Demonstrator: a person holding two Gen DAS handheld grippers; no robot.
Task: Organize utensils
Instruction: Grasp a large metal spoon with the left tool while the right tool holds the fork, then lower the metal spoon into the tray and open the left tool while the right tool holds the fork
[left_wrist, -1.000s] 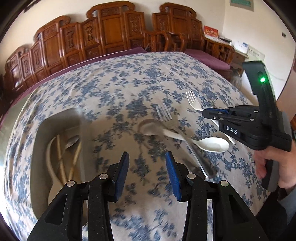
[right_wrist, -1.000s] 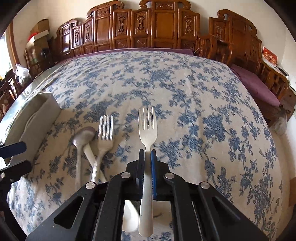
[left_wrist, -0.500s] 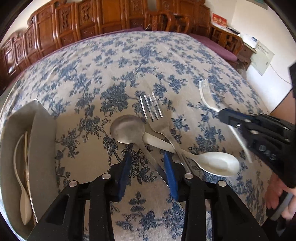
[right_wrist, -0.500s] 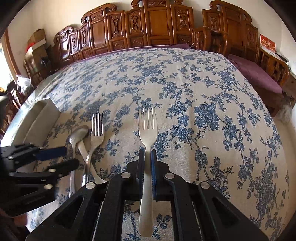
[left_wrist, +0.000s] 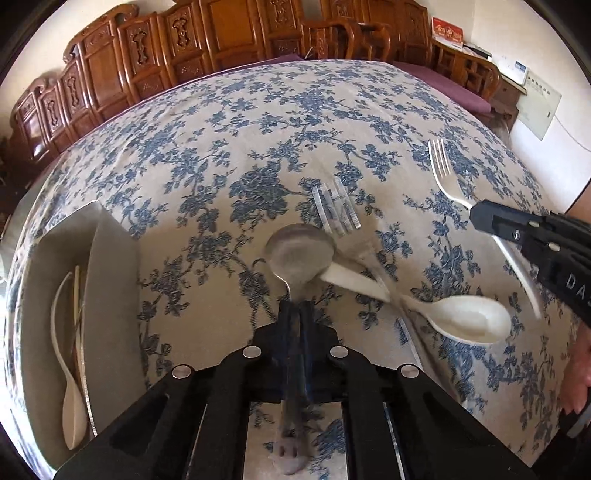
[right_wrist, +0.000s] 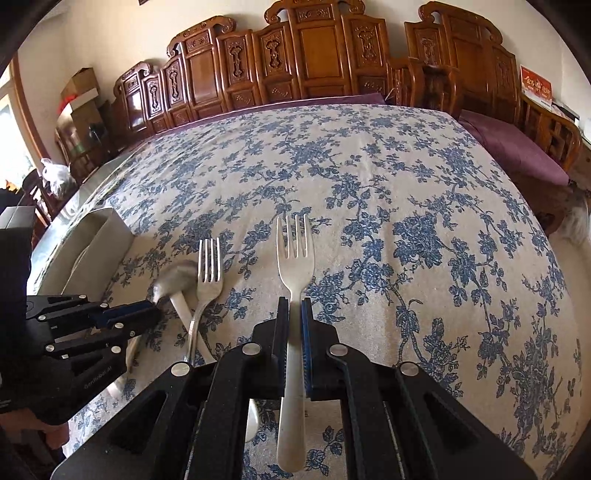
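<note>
My left gripper (left_wrist: 295, 308) has its jaws closing on the handle of a metal spoon (left_wrist: 299, 254), and the blue pads press on it. The spoon's bowl points away from me, just above the floral cloth. A metal fork (left_wrist: 336, 210) and a white plastic spoon (left_wrist: 465, 317) lie crossed just to its right. My right gripper (right_wrist: 294, 302) is shut on the handle of a white plastic fork (right_wrist: 295, 254), tines forward, above the cloth. In the right wrist view the left gripper (right_wrist: 147, 317) sits at the left by the metal spoon (right_wrist: 177, 280).
A grey utensil tray (left_wrist: 110, 277) stands at the table's left edge and holds a white spoon (left_wrist: 70, 350) and chopsticks. The blue floral tablecloth (right_wrist: 406, 184) stretches far ahead and right. Carved wooden chairs line the far side. A hand shows at the right.
My left gripper came down over the metal spoon's handle and closed on it. The right gripper keeps the white fork and has barely moved.
</note>
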